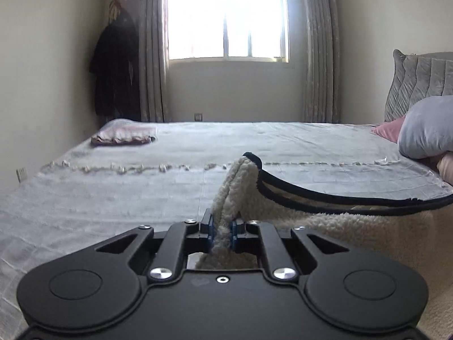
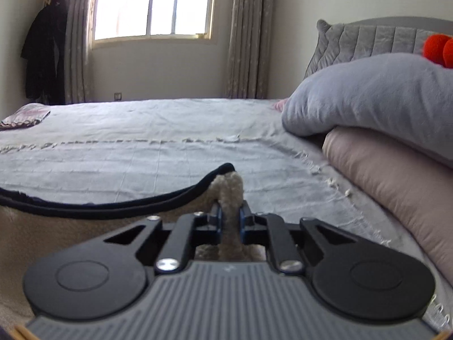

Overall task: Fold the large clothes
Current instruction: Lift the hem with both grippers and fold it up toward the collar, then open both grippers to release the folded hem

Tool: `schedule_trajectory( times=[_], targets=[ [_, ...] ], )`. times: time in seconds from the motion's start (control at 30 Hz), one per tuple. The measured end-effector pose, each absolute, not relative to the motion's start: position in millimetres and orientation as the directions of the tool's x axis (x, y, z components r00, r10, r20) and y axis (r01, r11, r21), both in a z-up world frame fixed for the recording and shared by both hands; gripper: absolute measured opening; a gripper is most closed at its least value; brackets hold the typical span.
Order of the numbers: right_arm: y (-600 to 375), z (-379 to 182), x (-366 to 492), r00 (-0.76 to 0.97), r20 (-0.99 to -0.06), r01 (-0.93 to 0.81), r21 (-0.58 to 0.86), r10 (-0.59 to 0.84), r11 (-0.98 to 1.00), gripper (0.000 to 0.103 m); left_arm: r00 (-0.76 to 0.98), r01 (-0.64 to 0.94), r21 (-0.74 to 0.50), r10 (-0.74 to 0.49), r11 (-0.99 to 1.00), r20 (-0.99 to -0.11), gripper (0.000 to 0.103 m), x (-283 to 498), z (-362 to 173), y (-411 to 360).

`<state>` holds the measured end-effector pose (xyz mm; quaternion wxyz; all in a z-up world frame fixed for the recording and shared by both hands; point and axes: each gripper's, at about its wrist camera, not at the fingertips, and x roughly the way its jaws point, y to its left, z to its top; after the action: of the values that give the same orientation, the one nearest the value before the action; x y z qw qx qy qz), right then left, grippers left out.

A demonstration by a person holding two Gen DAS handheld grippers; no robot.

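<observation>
Fleece garment [image 1: 325, 226] with black trim hangs over the bed [image 1: 141, 187], its edge pinched by the left tool [image 1: 221, 226] and right tool [image 2: 230, 221].

The fleece garment [image 1: 325, 226] lies on the near part of the bed [image 1: 141, 198], its edge raised between the left gripper [image 1: 221, 226] and the right gripper [image 2: 230, 221], each clamped on a corner. Far across the bed, toward its left corner, sits a folded pile [image 1: 121, 137]. Bedding [image 2: 382, 99] is stacked at the right, before the headboard [image 2: 382, 39]. Behind the bed is the window [image 1: 226, 14]; left of it hangs what may be a coat [image 1: 113, 65].
</observation>
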<state>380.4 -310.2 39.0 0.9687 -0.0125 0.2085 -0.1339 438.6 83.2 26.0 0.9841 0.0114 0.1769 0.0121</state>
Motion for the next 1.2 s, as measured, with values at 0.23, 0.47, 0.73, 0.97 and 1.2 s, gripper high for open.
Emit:
schedule_trajectory(
  times=[0.23, 0.47, 0.73, 0.97, 1.2],
  targets=[
    [-304.4, -3.1, 439.1, 0.831, -0.455, 0.275, -0.167, -0.321, 0.947, 0.010, 0.867, -0.065, 0.198, 0.154, 0.978, -0.474, 0.018, 512.3, -58.6, 71.3],
    [-310.7, -60.3, 476.6, 0.709, -0.614, 0.264, -0.225, -0.347, 0.938, 0.014, 0.820, -0.104, 0.219, 0.209, 0.970, -0.533, 0.022, 544.1, -75.0, 78.0],
    [-297.2, -30.3, 452.8, 0.716, -0.551, 0.285, -0.329, -0.428, 0.900, 0.066, 0.819, -0.104, 0.281, 0.242, 0.954, -0.520, 0.040, 515.1, -42.0, 63.3],
    [-245.8, 20.1, 408.6, 0.806, -0.583, 0.026, -0.141, -0.105, 0.990, 0.084, 0.779, 0.127, 0.011, -0.093, 0.992, -0.620, 0.069, 472.5, -9.9, 25.0],
    [-220.0, -9.8, 402.3, 0.777, -0.629, -0.063, -0.049, 0.018, 0.997, 0.088, 0.769, 0.235, -0.003, -0.188, 0.972, -0.610, 0.082, 450.5, -59.6, 15.8]
  ],
)
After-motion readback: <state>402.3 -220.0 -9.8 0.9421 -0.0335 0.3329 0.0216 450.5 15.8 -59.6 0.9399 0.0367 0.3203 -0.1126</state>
